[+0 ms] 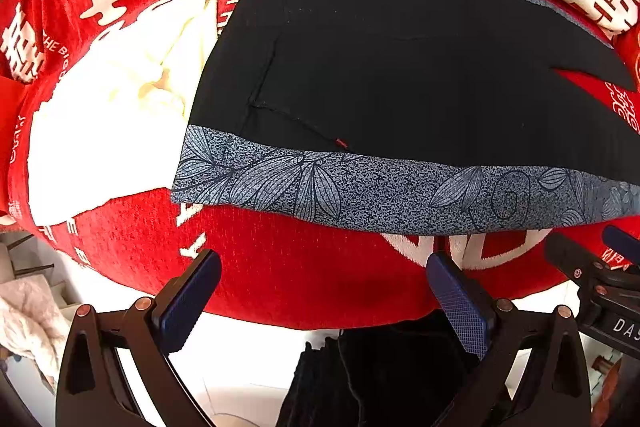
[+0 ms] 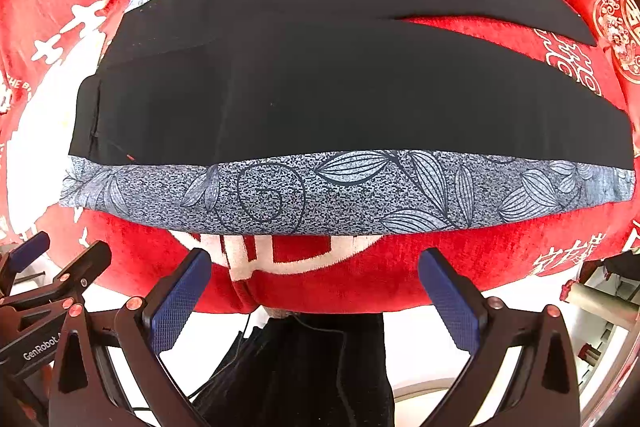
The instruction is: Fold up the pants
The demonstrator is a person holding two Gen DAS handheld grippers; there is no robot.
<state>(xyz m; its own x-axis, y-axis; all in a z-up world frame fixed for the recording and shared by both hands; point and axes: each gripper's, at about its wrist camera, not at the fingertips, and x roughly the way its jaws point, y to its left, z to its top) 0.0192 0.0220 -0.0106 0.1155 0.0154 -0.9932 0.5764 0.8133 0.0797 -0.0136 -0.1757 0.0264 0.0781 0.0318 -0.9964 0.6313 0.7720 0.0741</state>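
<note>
The pants [image 1: 400,75] lay flat on a red blanket [image 1: 280,267] printed with white characters. They were black, with a blue-grey leaf-patterned band [image 1: 360,195] along the near edge and a thinner strip of the same print along the far edge. The waist end lay to the left. To the right the two legs parted in a narrow wedge, with red cloth showing between them.

A white cloth [image 1: 108,131] lay crumpled just beside the waist end, touching it in the left wrist view.

The left gripper [image 1: 324,291] hung over the blanket's near edge, its blue-padded fingers [image 1: 188,299] spread wide and holding nothing, apart from the pants. The right gripper [image 2: 316,291] hung the same way, wide and empty, its fingers [image 2: 448,299] short of the patterned band [image 2: 320,191]. In the right wrist view the pants [image 2: 320,87] stretched across most of the blanket [image 2: 400,279].

Each gripper showed at the edge of the other's view, the two close side by side. Below the blanket's edge a dark cloth [image 1: 380,367] hung against a white surface. A pale, rumpled fabric [image 1: 28,323] lay at the lower left of the left wrist view.
</note>
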